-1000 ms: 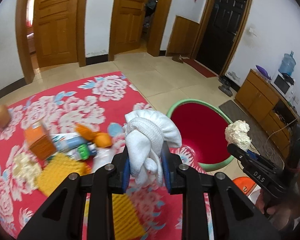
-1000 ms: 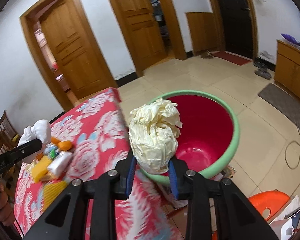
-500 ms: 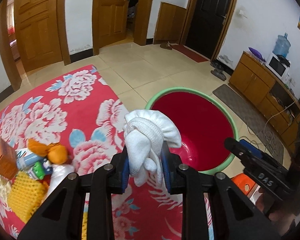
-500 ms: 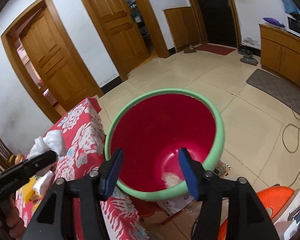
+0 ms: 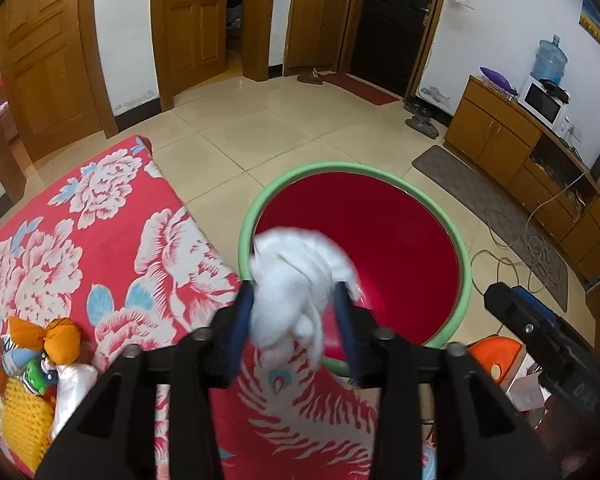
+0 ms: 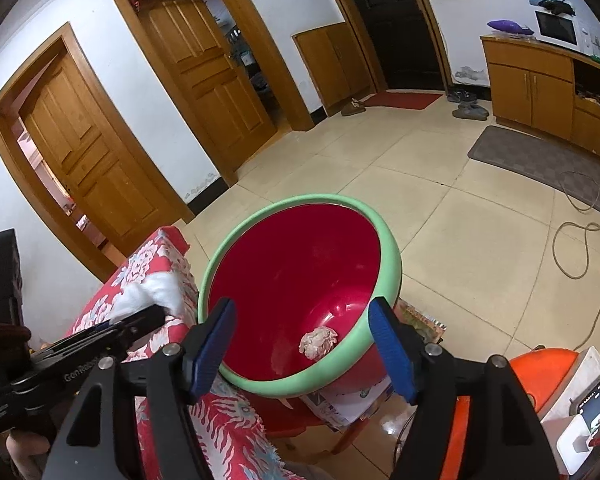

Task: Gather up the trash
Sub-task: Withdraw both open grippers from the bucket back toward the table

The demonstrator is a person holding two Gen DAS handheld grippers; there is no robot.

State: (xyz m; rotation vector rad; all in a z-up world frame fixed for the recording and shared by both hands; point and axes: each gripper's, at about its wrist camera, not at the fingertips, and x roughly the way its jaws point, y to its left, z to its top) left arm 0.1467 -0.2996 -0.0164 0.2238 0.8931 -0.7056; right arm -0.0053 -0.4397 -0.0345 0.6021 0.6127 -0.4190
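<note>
A white balled cloth [image 5: 296, 280] is between the jaws of my left gripper [image 5: 294, 296], blurred, above the near left rim of the basin. The jaws are opening and the cloth looks loose between the blue pads. The red basin with a green rim [image 5: 380, 170] stands beside the table with the red flowered cover [image 5: 100, 220]. My right gripper [image 6: 300, 312] hovers over the basin [image 6: 300, 202], its jaws opening with nothing between them. A crumpled pale paper ball [image 6: 318, 342] lies at the basin's bottom. The right wrist view also shows the cloth [image 6: 152, 294] from the side.
More litter lies at the table's left end: an orange wrapped item [image 5: 60, 338], a yellow sponge [image 5: 20, 420], a white bag [image 5: 74, 392]. An orange stool [image 6: 540, 364] and a phone [image 6: 592, 400] sit at the right. Cables [image 5: 520, 248] trail over the tiled floor.
My right gripper opened and the paper ball dropped into the basin. My left gripper carried the cloth rightward to the basin's rim and its jaws have spread.
</note>
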